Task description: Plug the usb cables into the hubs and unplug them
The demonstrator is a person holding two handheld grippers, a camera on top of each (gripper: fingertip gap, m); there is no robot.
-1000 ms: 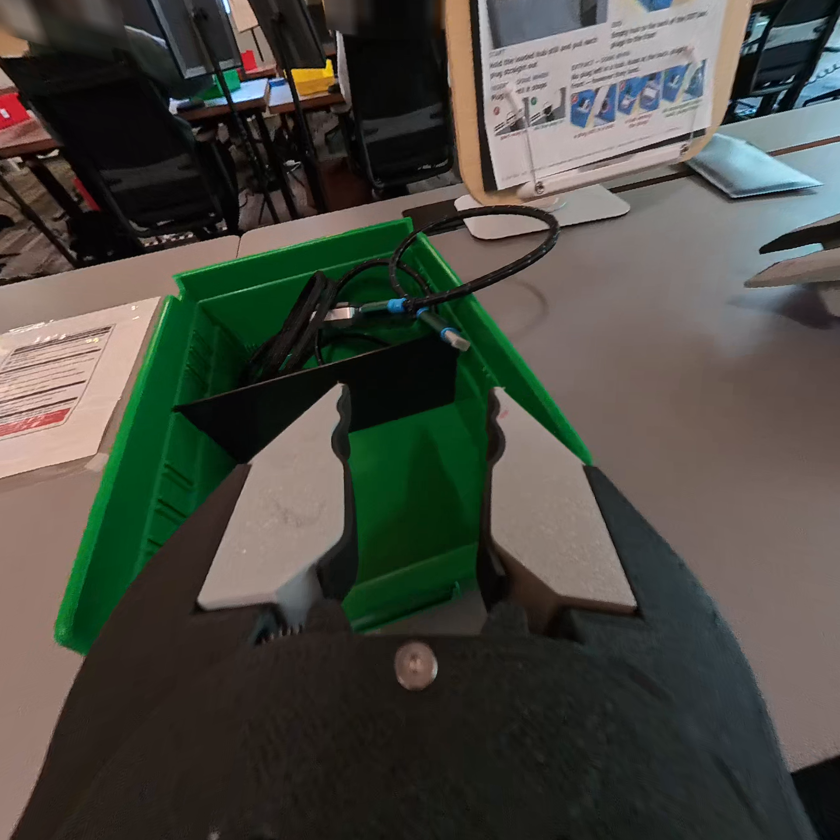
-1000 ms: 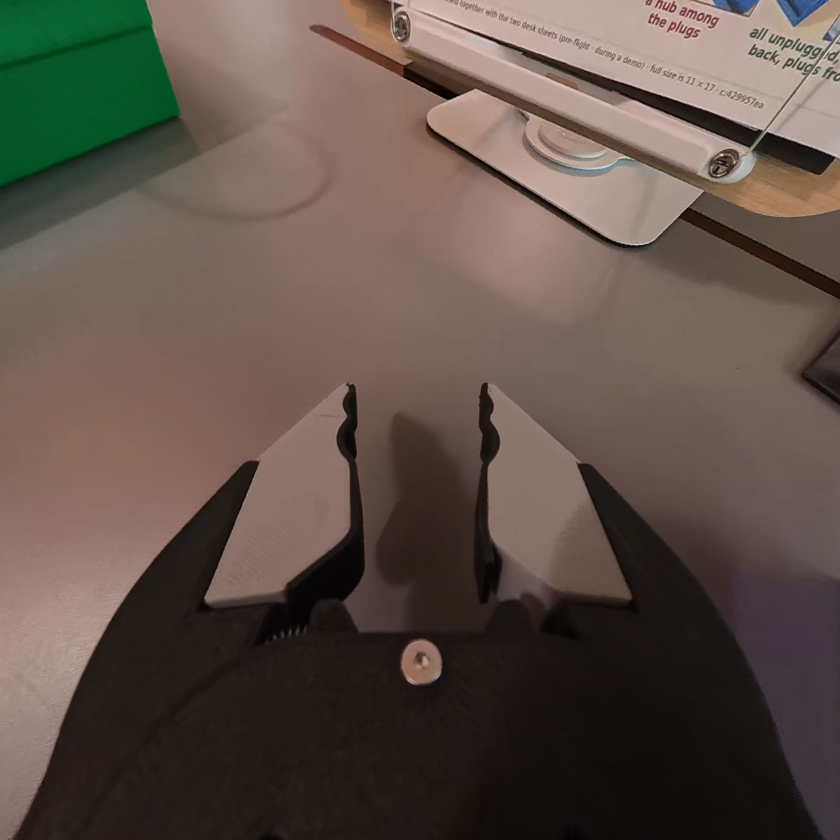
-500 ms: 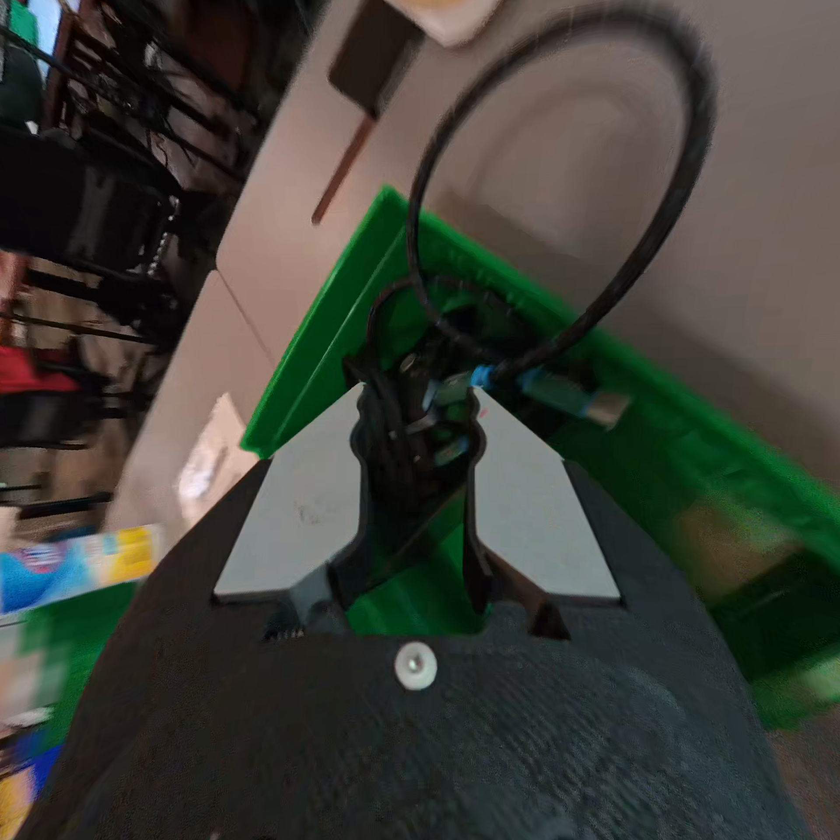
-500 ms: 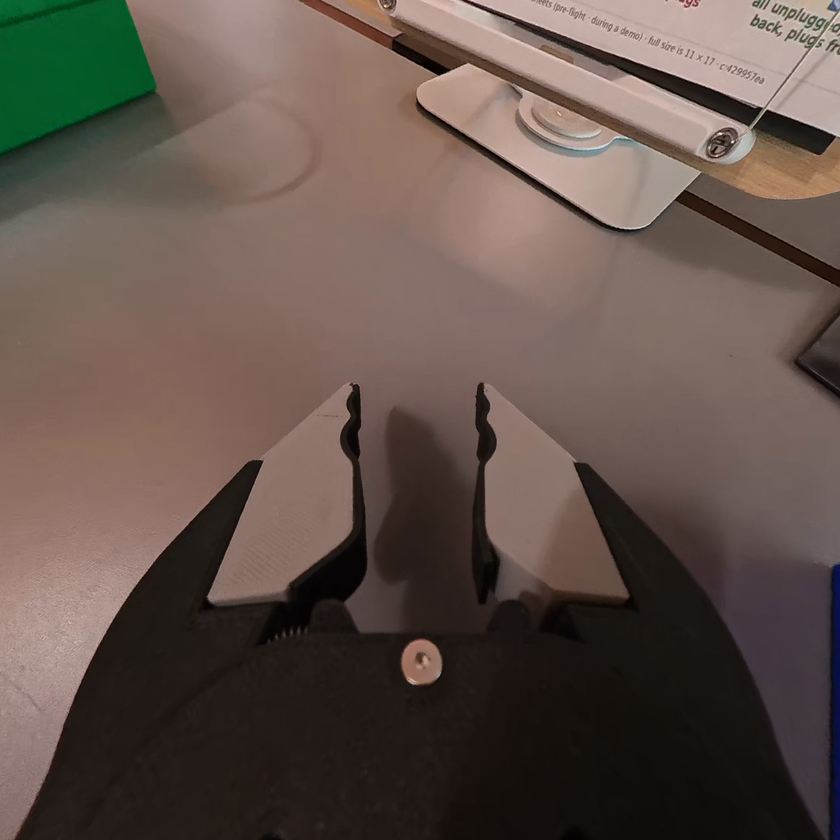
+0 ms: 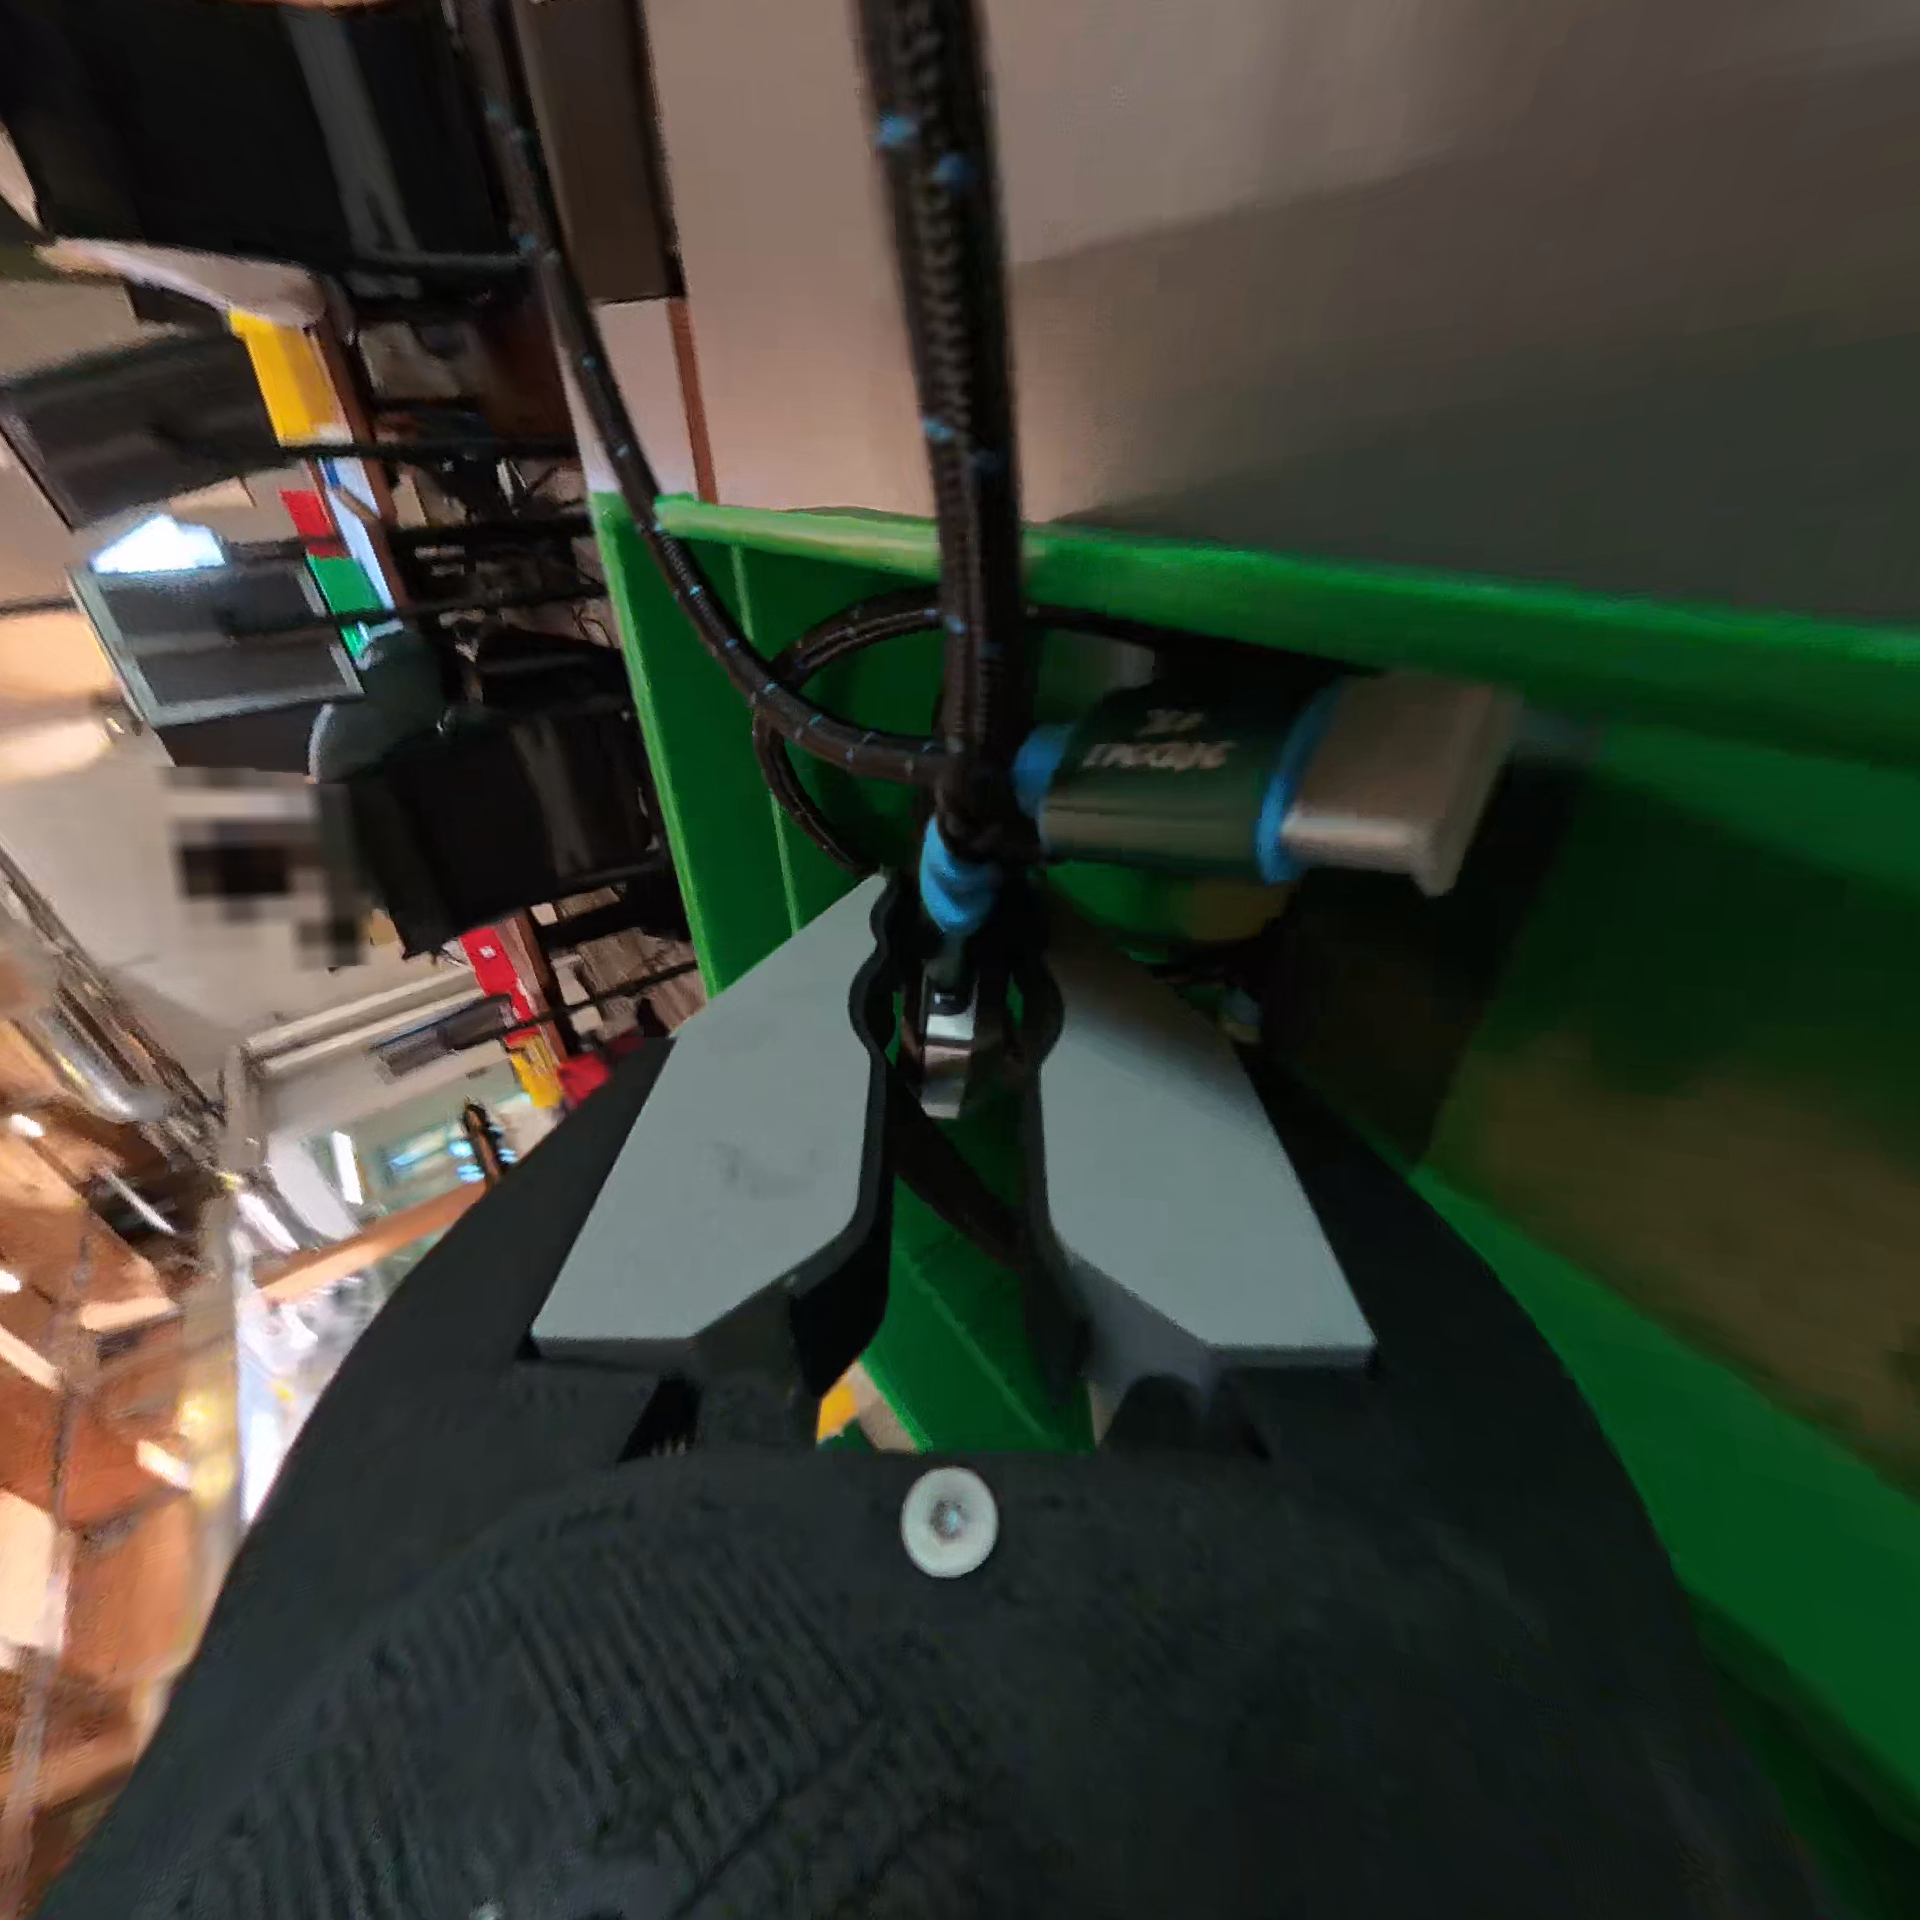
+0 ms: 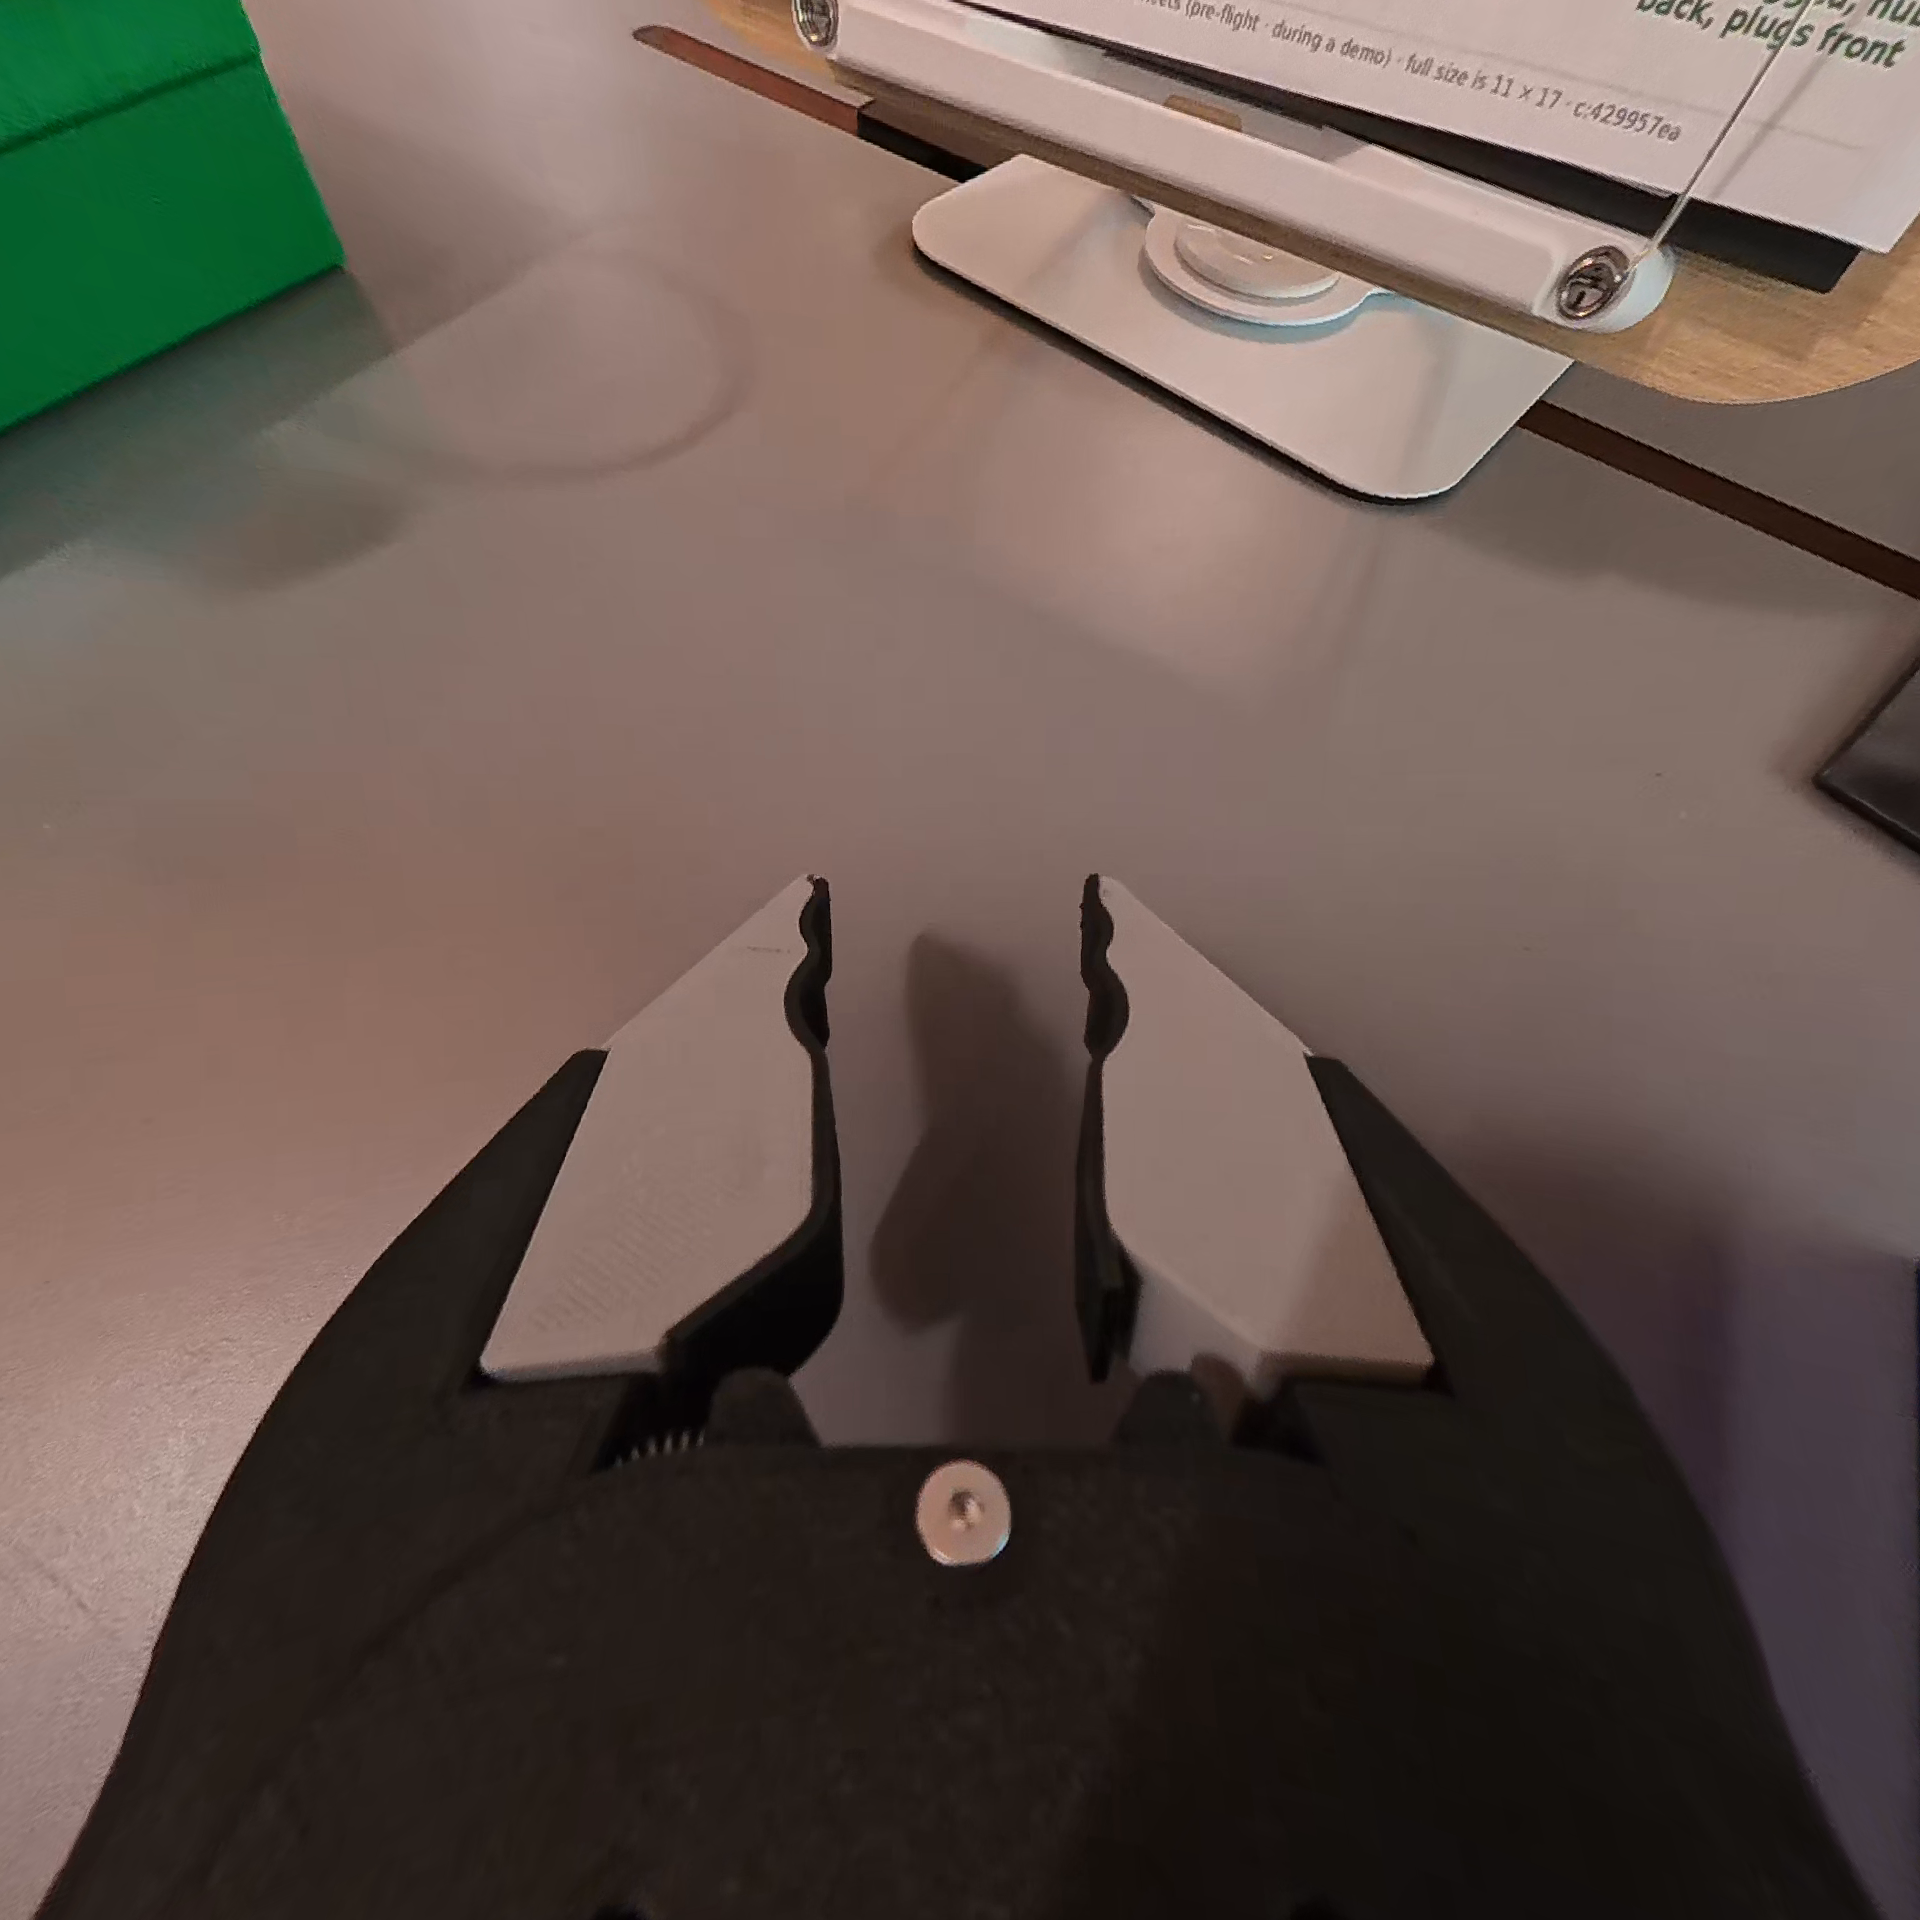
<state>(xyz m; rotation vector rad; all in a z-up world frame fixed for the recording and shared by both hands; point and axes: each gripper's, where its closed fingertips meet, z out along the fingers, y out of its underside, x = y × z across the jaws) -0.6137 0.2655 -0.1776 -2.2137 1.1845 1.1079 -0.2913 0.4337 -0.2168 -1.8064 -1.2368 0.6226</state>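
Left wrist view shows the left tool (image 5: 956, 997) squeezed tight on one black cable (image 5: 961, 499) near its blue-ringed end, over one green bin (image 5: 1455, 623). One metal plug (image 5: 1278, 784) sits beside it. Right wrist view shows the right tool (image 6: 951, 914) spread apart, holding nothing, above one grey table (image 6: 520, 779) near one white stand (image 6: 1226, 301).

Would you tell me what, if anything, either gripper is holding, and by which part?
The left gripper grips a black braided cable at its plug end, below the blue collar. The right gripper is open and holds nothing.
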